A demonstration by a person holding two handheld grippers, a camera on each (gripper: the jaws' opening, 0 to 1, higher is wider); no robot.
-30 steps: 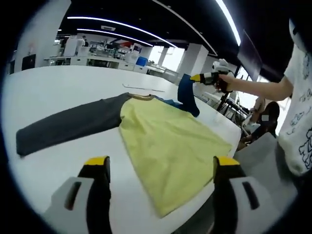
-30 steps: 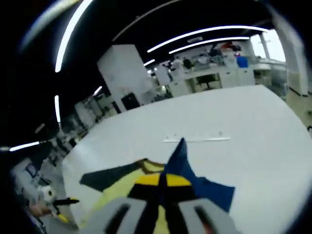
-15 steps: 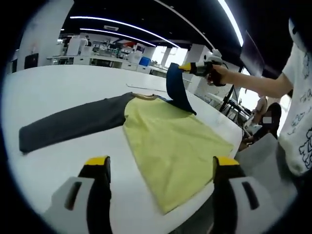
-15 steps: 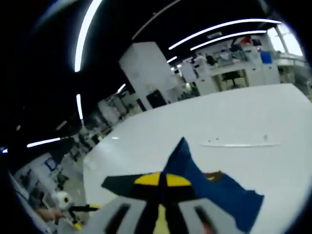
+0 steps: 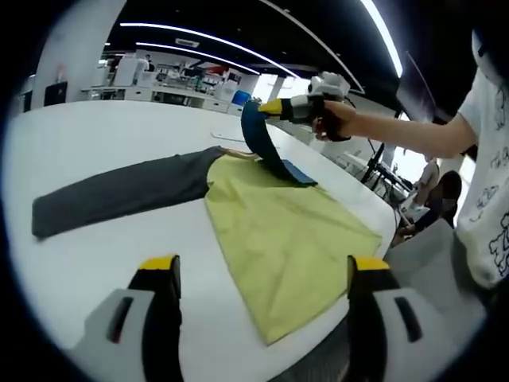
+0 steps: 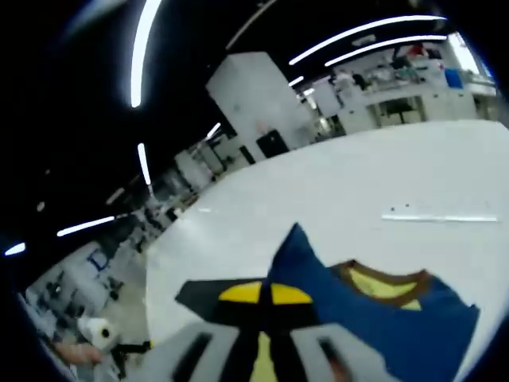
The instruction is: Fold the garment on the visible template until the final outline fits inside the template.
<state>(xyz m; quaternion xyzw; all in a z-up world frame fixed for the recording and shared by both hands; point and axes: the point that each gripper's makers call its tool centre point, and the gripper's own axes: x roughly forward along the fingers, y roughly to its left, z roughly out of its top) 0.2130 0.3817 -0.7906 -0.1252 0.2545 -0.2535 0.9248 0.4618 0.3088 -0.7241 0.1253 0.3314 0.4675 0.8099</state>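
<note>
A long-sleeved shirt lies on the white table, with a yellow body and a dark grey sleeve stretched flat to the left. Its blue sleeve is lifted off the table in an arc, and my right gripper, held by a hand, is shut on its end. In the right gripper view the blue sleeve hangs from that gripper, with the brown collar below. My left gripper is open above the table's near edge, short of the shirt's hem, holding nothing.
A thin pale strip lies on the table beyond the collar. A person in a white printed top stands at the right. Desks and shelves fill the background. Bare table stretches left of the grey sleeve.
The right gripper has carried the blue sleeve up and leftward over the shirt's collar. The left gripper has stayed open in place.
</note>
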